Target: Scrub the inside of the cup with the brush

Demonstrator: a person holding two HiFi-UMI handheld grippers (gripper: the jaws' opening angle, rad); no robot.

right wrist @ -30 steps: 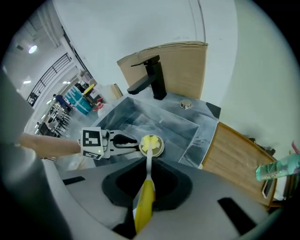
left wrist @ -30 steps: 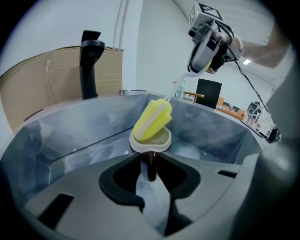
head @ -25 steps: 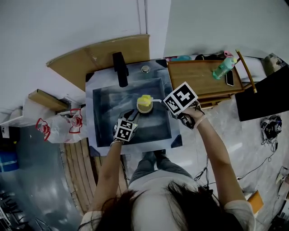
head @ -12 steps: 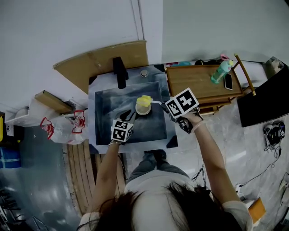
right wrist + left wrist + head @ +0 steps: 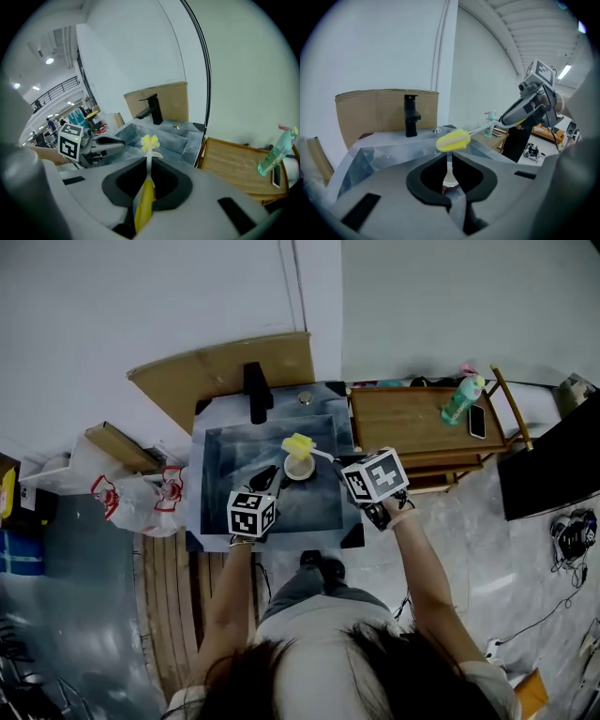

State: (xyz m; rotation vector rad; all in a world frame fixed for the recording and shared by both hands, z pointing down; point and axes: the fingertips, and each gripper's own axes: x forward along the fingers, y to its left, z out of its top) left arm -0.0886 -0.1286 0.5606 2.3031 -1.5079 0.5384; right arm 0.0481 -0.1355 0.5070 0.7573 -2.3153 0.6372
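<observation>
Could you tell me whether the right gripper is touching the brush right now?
Touching. In the right gripper view, the right gripper has its jaws clamped on the yellow handle of the brush.

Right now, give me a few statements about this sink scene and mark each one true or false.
1. The right gripper is shut on the yellow-handled brush. True.
2. The brush's yellow sponge head sits deep inside the pale round cup. False: it is outside the cup, just above it.
3. The left gripper holds the cup by its wall. True; its jaws have just been closing, with the wall between them.
4. The green plastic bottle stands in the grey sink. False: it is on the wooden table beside the sink.
</observation>
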